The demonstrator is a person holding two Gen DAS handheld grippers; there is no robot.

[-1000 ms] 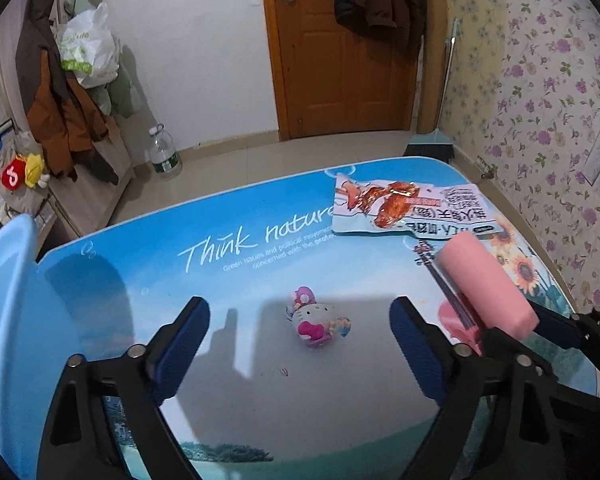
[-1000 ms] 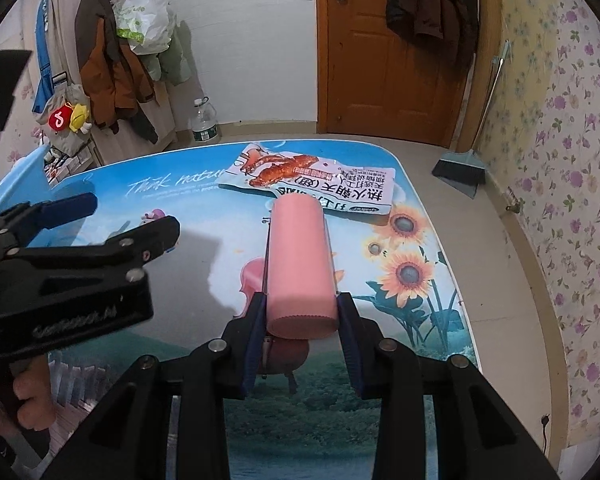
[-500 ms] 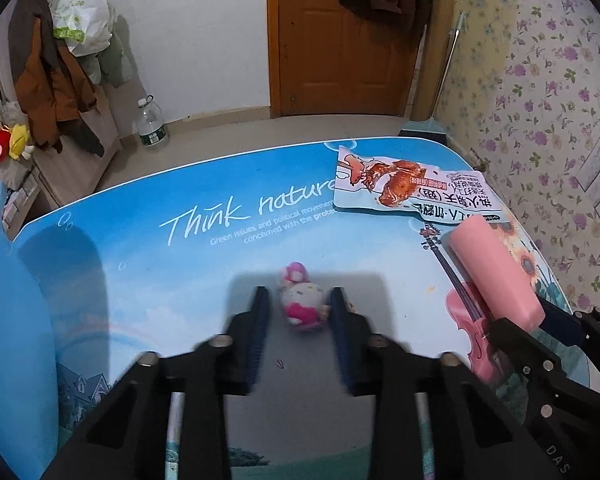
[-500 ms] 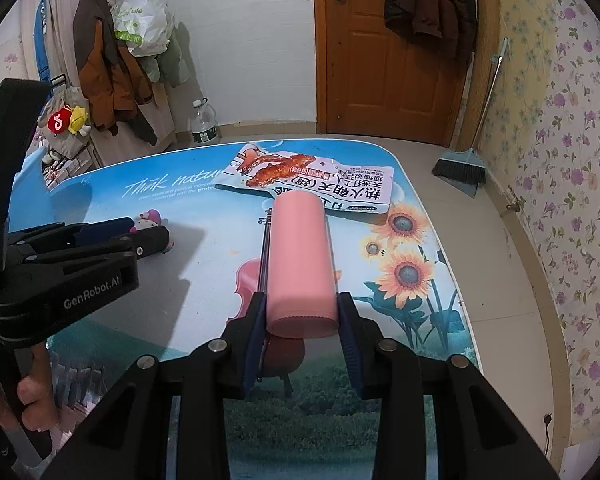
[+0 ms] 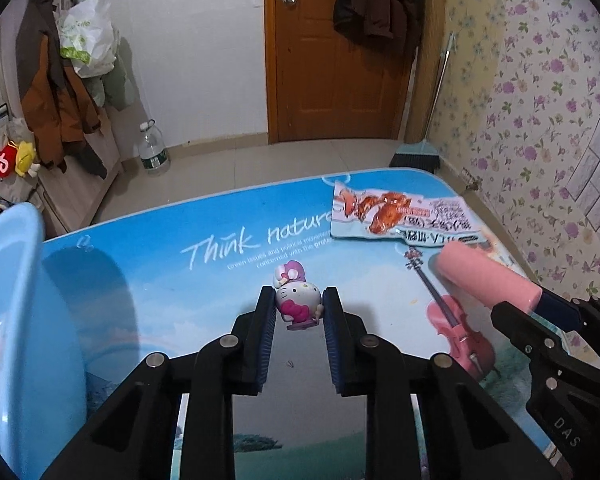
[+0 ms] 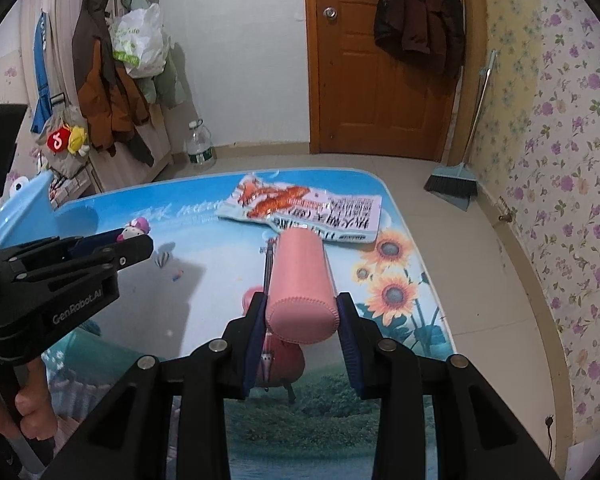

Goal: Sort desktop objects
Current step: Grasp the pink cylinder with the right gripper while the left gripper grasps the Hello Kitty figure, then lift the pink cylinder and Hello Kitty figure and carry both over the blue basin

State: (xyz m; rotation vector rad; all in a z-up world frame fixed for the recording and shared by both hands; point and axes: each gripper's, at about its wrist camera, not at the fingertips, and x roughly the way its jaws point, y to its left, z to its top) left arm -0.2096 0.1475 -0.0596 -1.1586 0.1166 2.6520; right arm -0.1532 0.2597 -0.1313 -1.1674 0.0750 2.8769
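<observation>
"Think nature" on the table mat, "GenRobot.AI" on the left gripper, "DAS" on the right gripper

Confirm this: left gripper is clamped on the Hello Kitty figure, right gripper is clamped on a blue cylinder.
Not quite. The cylinder in the right gripper is pink, not blue, as the right wrist view shows. The left gripper is indeed clamped on the Hello Kitty figure.

wooden door shut, dark jacket hanging on it | broom and dustpan leaning on floral wallpaper | water bottle on tiled floor by white wall | coats and plastic bag hung at left
</observation>
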